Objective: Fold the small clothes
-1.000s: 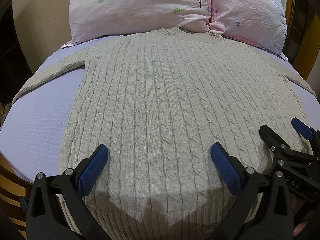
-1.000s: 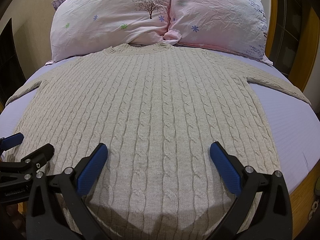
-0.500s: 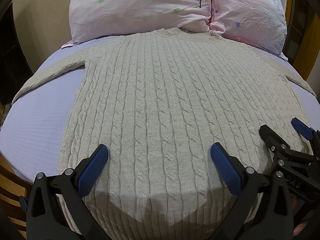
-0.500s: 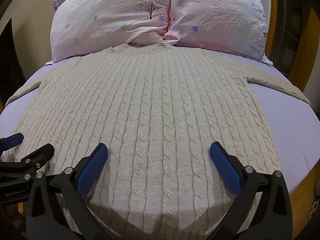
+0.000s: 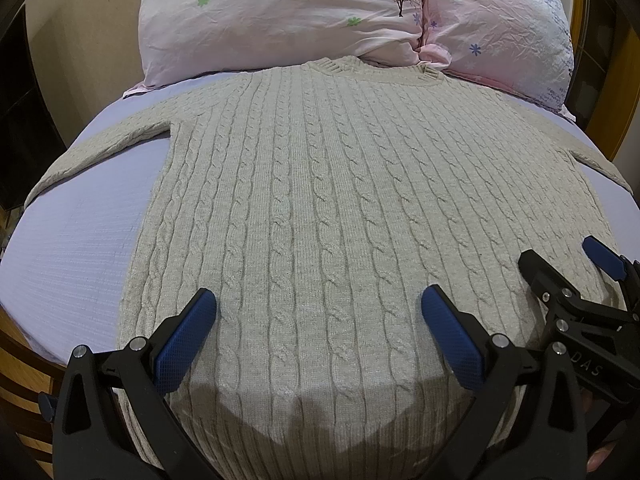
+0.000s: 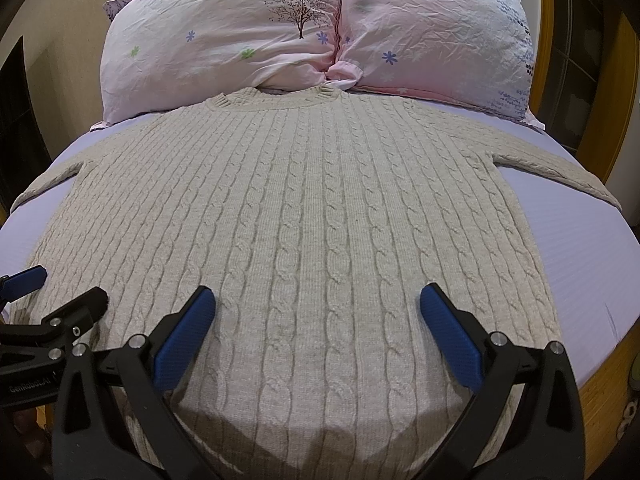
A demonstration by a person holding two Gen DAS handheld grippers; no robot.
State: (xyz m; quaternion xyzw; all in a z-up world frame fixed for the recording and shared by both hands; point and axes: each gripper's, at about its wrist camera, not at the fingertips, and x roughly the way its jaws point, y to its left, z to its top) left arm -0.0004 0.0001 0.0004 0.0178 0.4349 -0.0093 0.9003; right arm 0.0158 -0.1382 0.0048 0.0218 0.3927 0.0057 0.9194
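A beige cable-knit sweater lies flat and spread out on the bed, collar toward the pillows, both sleeves stretched sideways; it also shows in the right wrist view. My left gripper is open and empty, hovering over the sweater's lower hem, left of centre. My right gripper is open and empty over the hem, right of centre. The right gripper shows at the right edge of the left wrist view, and the left gripper at the left edge of the right wrist view. The hem itself is hidden below the fingers.
The bed has a lilac sheet, also seen in the right wrist view. Two pink floral pillows lie at the head, touching the collar. A wooden bed frame rims the mattress.
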